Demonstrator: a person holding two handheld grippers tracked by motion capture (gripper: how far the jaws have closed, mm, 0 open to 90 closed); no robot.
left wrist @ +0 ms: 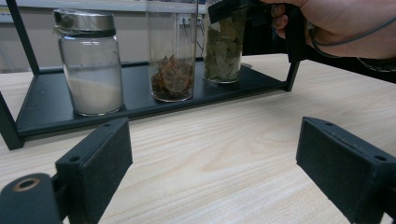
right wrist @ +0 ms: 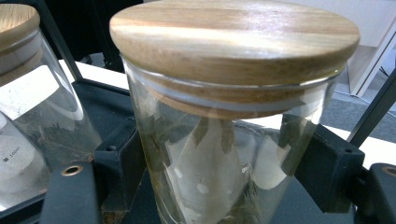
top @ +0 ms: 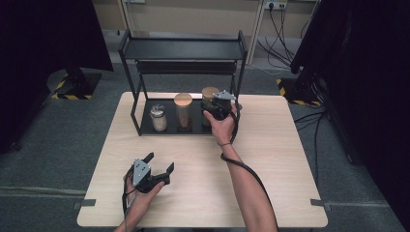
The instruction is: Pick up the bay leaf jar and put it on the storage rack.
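Right gripper (top: 220,107) brackets the bay-leaf jar (right wrist: 233,140) on the rack's bottom shelf (left wrist: 135,100).
Our jaws flank the glass, seemingly touching but perhaps not yet clamped; next we squeeze, then lift. Left gripper (top: 157,169) rests open on the table (top: 270,159).

The left gripper (top: 158,163) rests low near the person's side, its jaws spread wide apart. The right arm reaches forward, its hand (top: 222,126) holding the right gripper (top: 218,107), jaws spread.
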